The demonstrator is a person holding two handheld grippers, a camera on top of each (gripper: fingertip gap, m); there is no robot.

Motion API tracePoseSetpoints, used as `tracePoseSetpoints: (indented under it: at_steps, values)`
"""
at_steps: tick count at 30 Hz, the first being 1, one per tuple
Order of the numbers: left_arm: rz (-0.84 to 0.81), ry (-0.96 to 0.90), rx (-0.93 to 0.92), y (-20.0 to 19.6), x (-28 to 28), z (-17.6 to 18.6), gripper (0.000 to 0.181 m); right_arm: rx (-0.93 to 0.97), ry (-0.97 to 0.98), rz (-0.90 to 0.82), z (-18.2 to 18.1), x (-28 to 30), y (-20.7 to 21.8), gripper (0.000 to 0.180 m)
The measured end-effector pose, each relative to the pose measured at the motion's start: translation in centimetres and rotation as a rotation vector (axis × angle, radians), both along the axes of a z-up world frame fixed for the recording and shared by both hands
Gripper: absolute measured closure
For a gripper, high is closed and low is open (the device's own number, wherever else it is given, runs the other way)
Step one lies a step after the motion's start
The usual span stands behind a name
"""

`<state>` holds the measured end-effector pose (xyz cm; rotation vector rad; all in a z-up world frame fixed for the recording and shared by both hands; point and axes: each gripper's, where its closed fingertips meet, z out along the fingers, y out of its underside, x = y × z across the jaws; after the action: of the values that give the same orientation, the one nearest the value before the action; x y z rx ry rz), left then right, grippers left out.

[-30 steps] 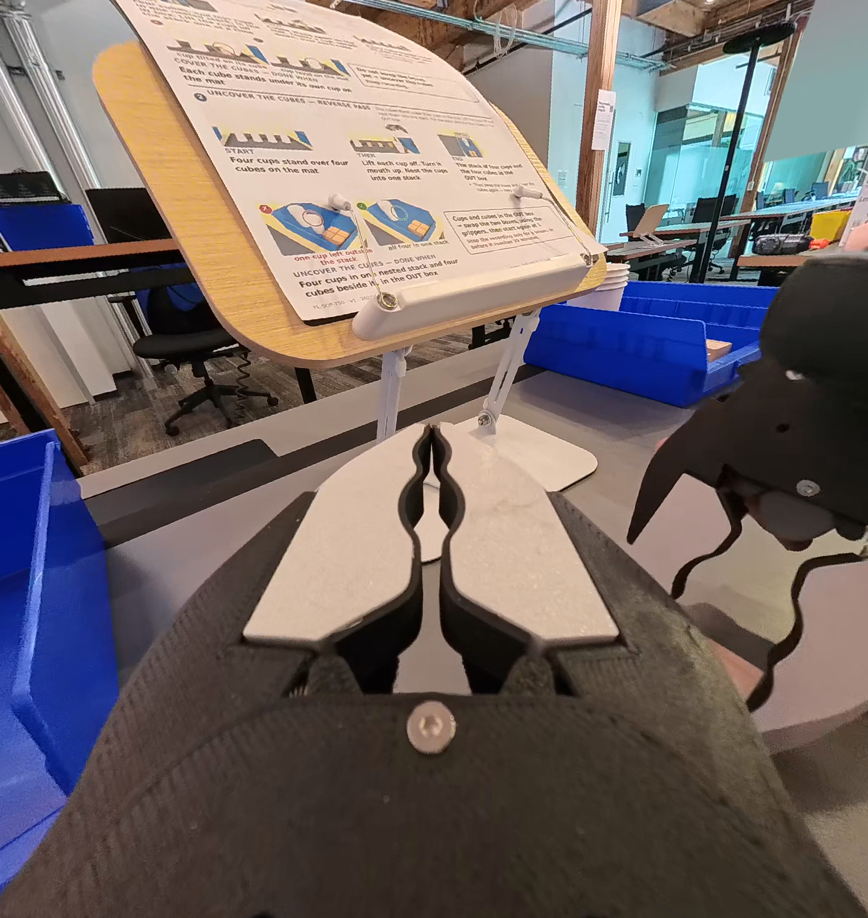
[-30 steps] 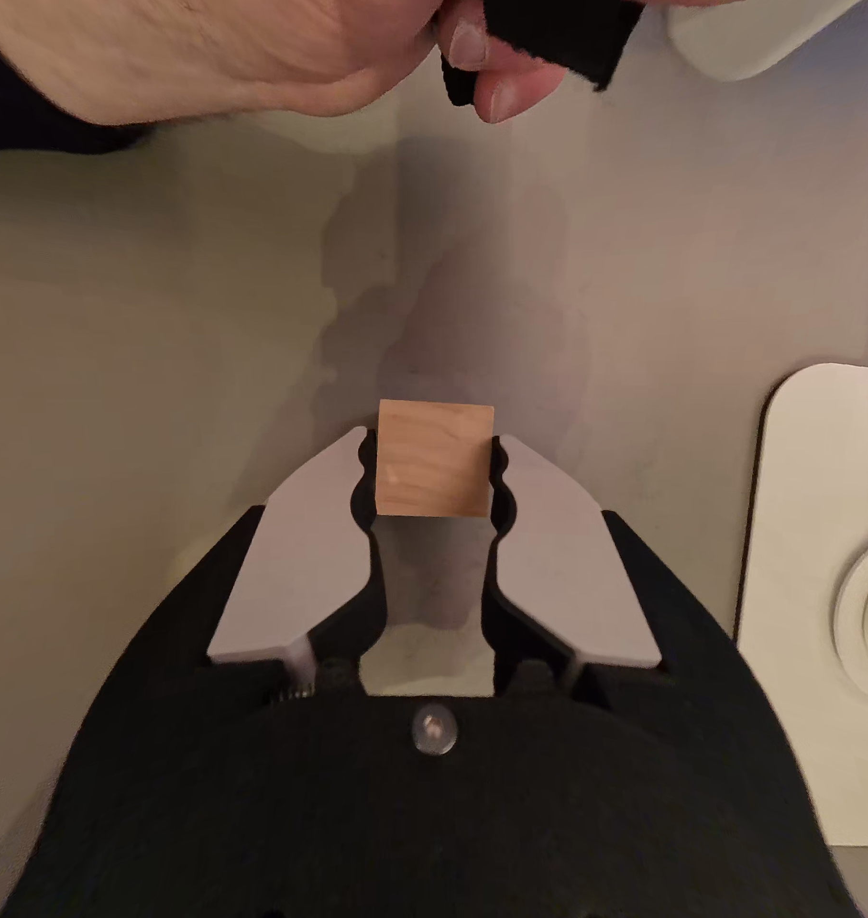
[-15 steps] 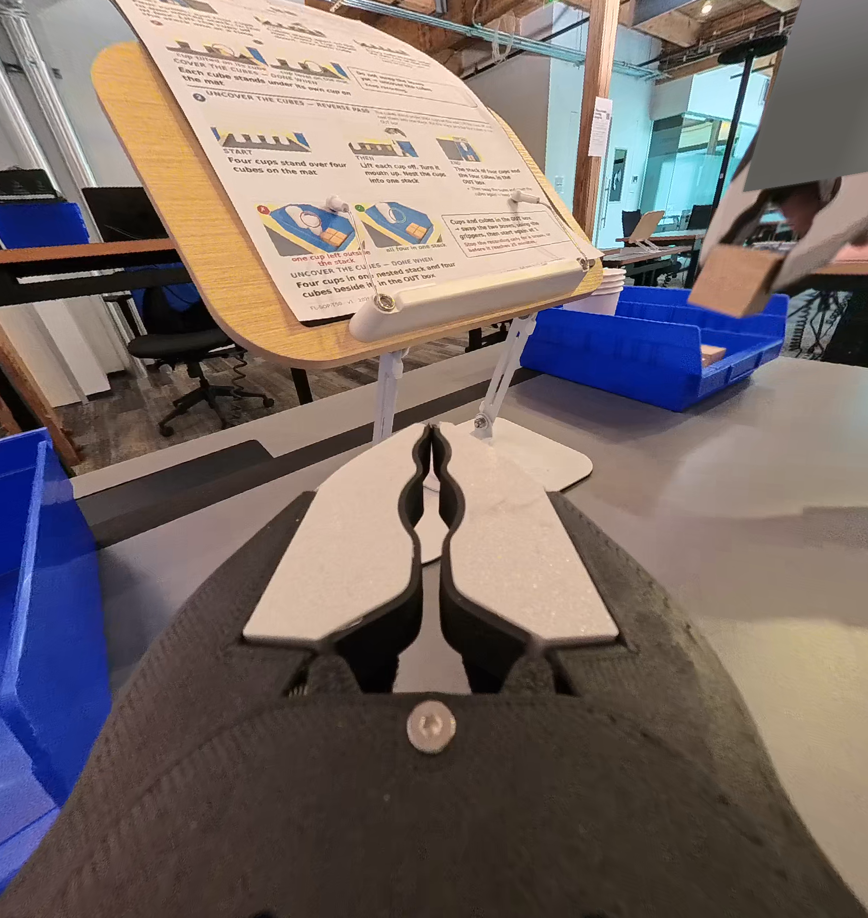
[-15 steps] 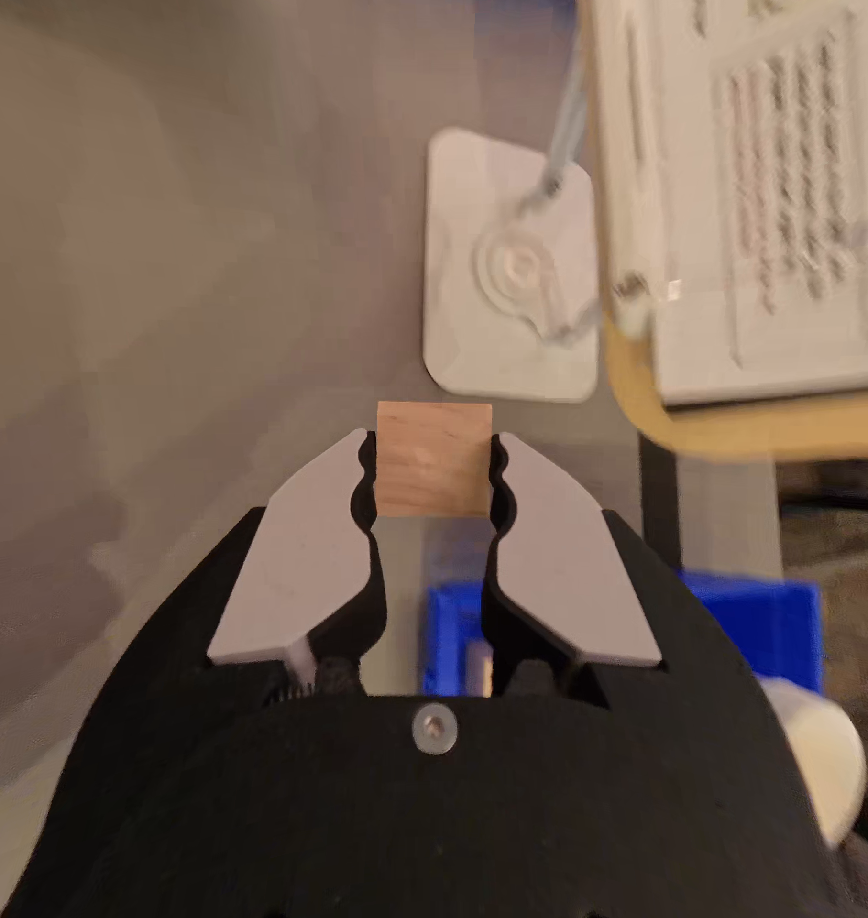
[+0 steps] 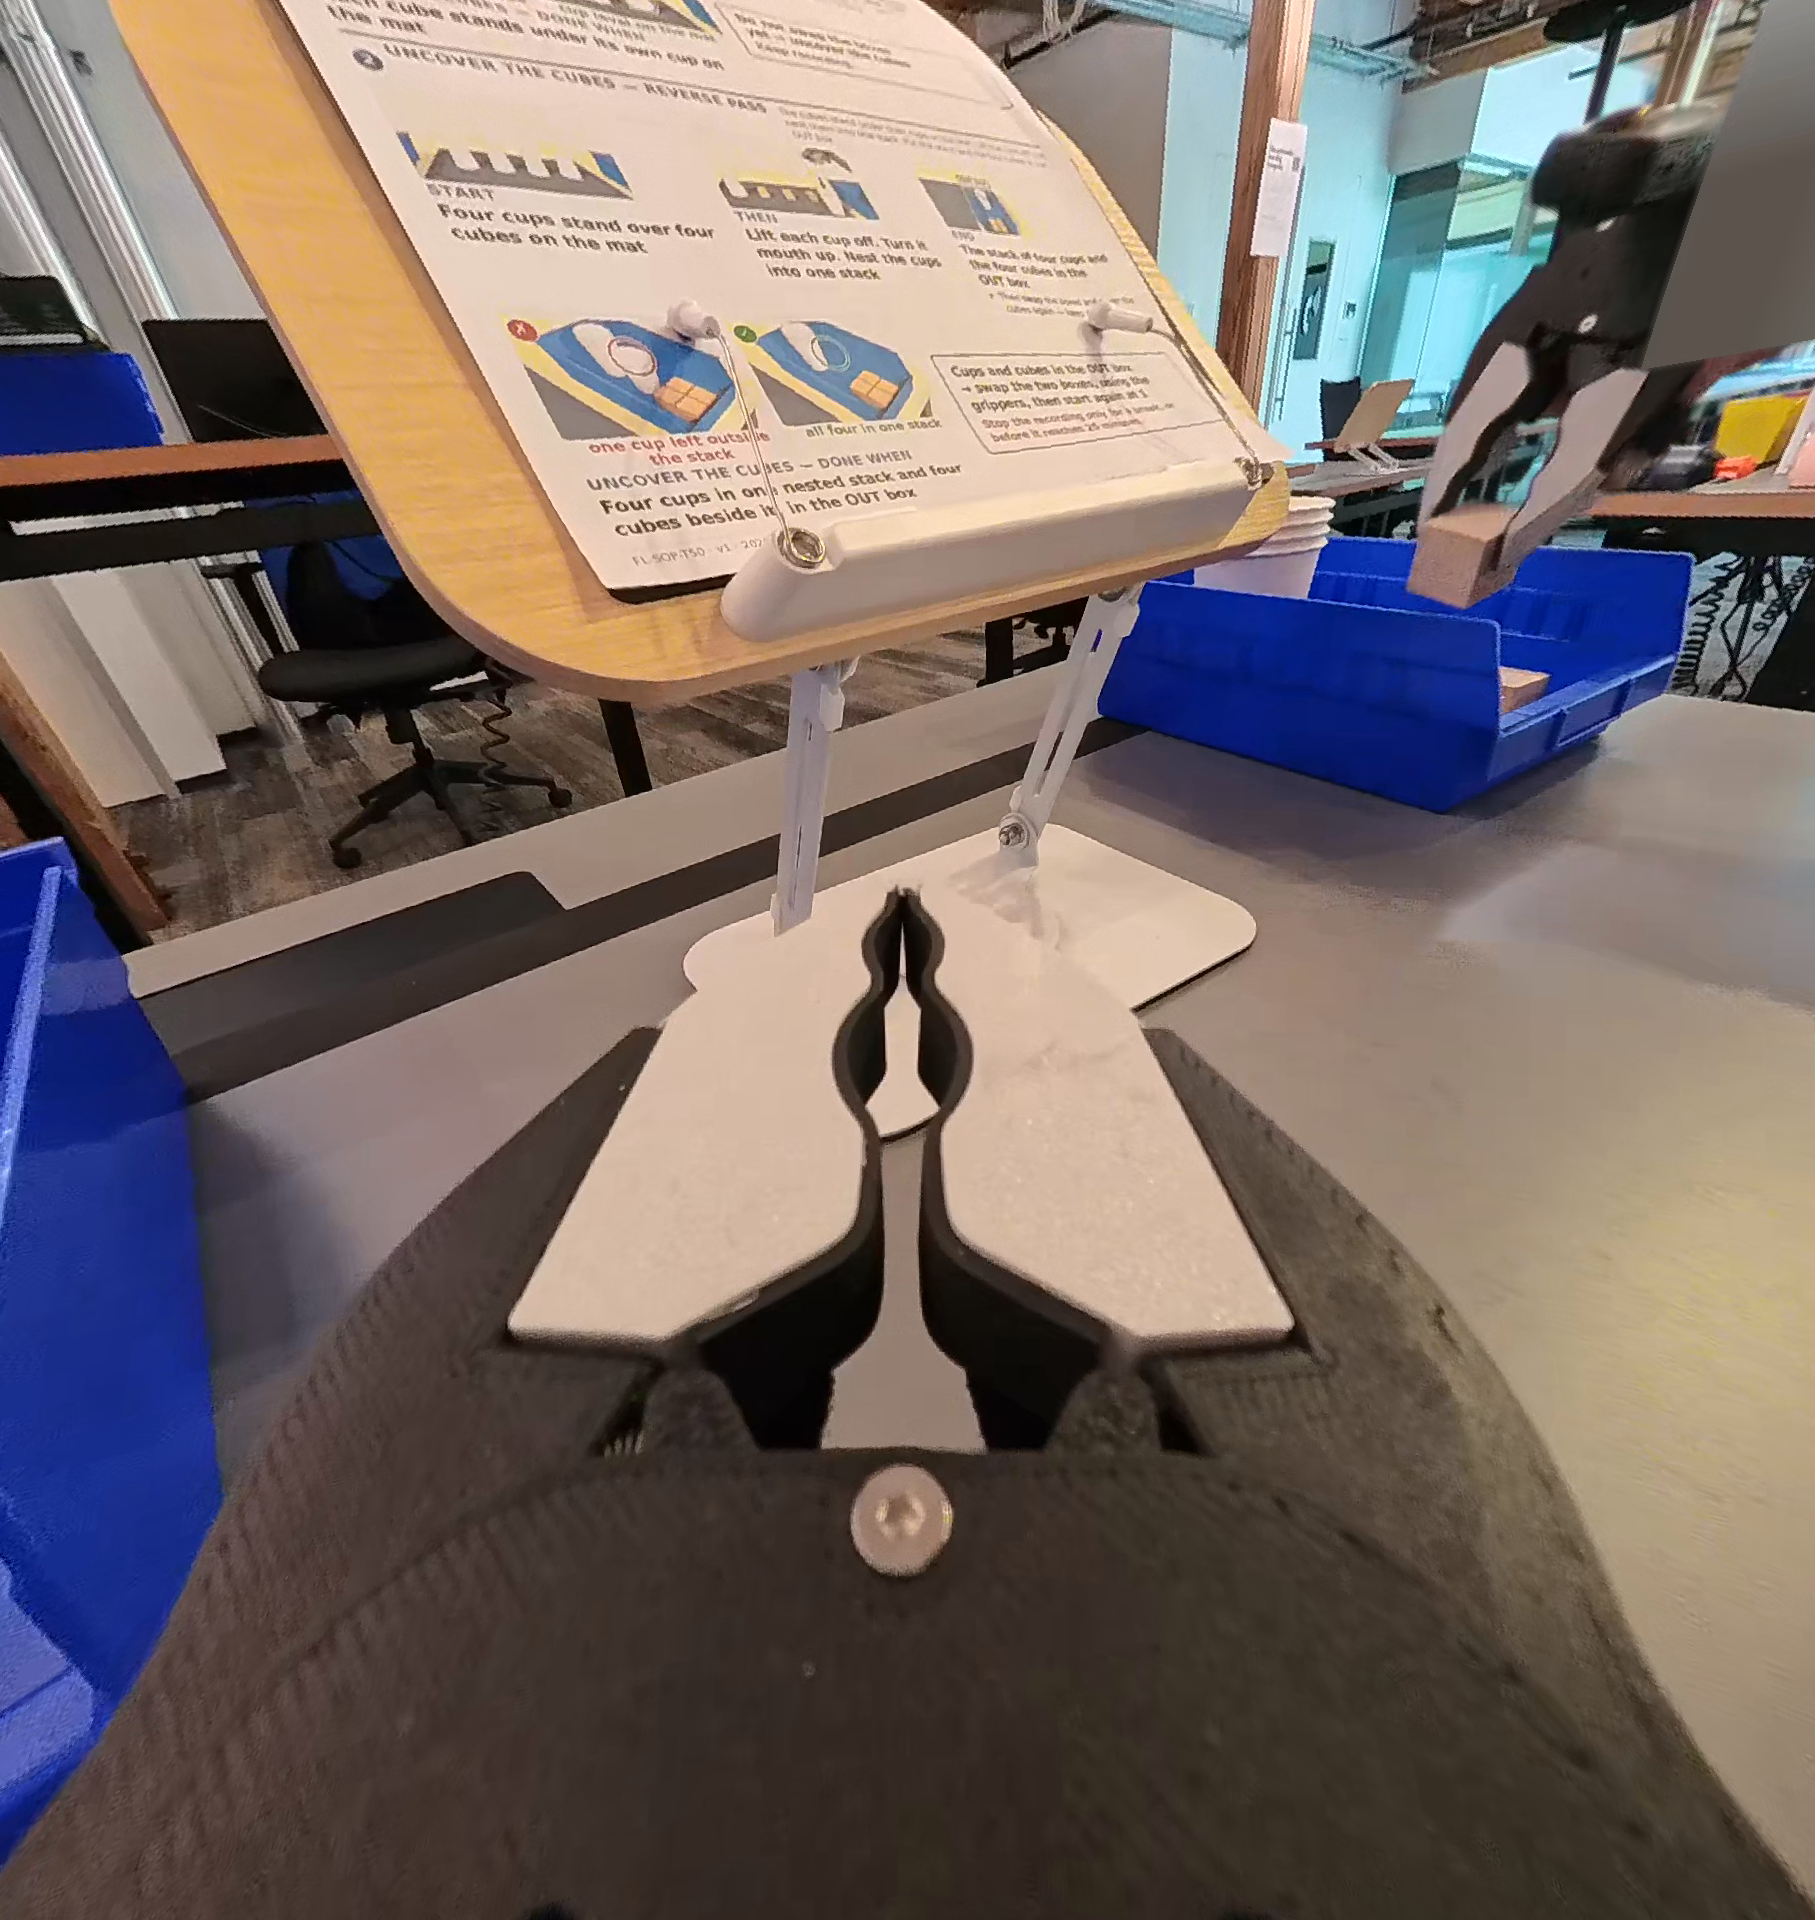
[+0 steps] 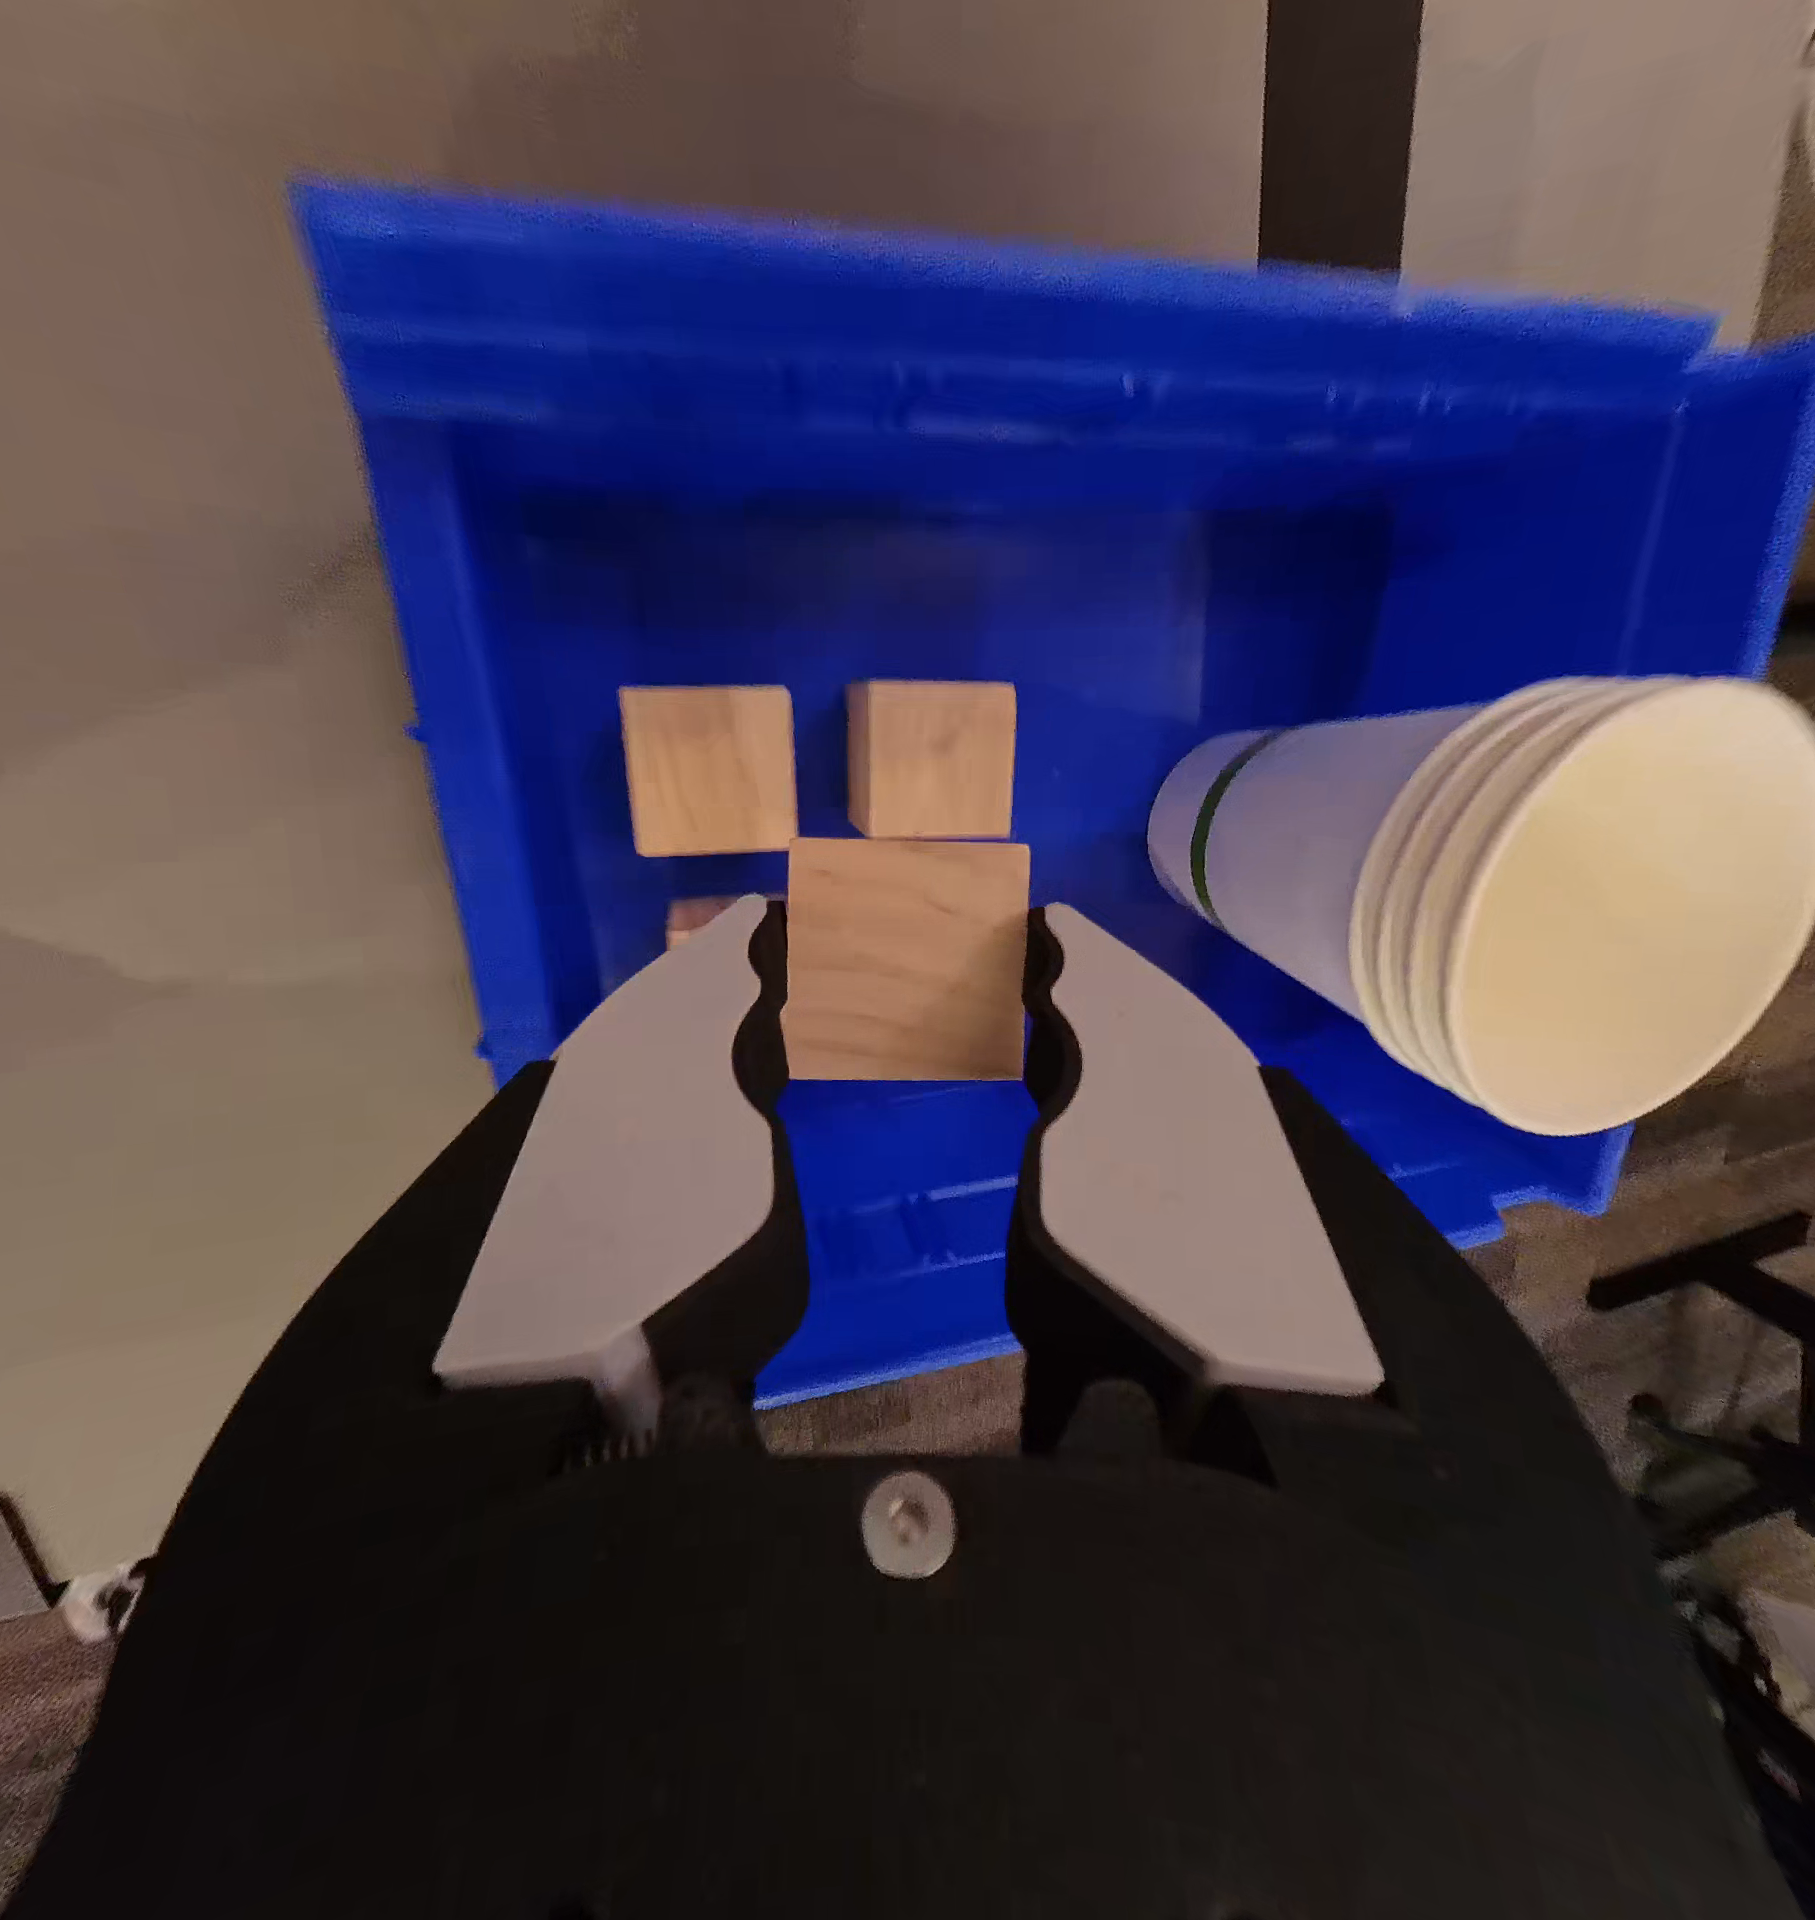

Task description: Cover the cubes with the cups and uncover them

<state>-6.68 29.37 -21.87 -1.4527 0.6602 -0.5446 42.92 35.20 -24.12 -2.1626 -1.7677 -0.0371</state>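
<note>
Right tool (image 6: 903, 961) grasps a wooden cube (image 6: 904, 961) between its two fingers, pressing the cube's left and right faces. It hangs above a blue bin (image 6: 674, 436) that sits on the grey tabletop (image 6: 134, 623). Two more cubes (image 6: 707, 770) (image 6: 931, 757) lie side by side on the bin floor, beyond the held cube. Part of a further wooden piece (image 6: 687, 923) shows just beside the left finger; what it is cannot be told. A nested stack of white paper cups (image 6: 1485, 894) stands in the bin's right part, mouth up, with a green band near its base.

Left tool (image 5: 901, 909) is clenched on nothing, with its fingertips touching. It rests low over the tabletop and faces the white base of a wooden document stand (image 5: 311, 343) that carries a printed instruction sheet (image 5: 778, 260). From this view the right tool (image 5: 1485, 520) appears raised at upper right, with the cube (image 5: 1454, 561) directly above the bin (image 5: 1350, 665). A second blue bin (image 5: 41, 1195) stands at the left edge.
</note>
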Motion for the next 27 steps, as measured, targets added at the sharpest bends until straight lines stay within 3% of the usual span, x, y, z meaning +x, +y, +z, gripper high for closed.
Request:
tracePoseSetpoints:
  at_steps: [12, 24, 27]
  values:
    - [0.008, 0.014, -0.030, 0.5, -0.1, -1.0, 0.181, -0.163, -0.188, 0.034, -6.8, 2.4, 2.1, 0.135]
    - [0.003, 0.018, -0.032, 0.5, 0.1, -1.1, 0.181, -0.161, -0.313, 0.041, -8.2, 3.6, 2.4, 0.135]
    - [0.002, 0.020, -0.033, 0.5, 0.1, -1.1, 0.181, -0.133, -0.357, 0.041, -8.2, 4.0, 2.8, 0.124]
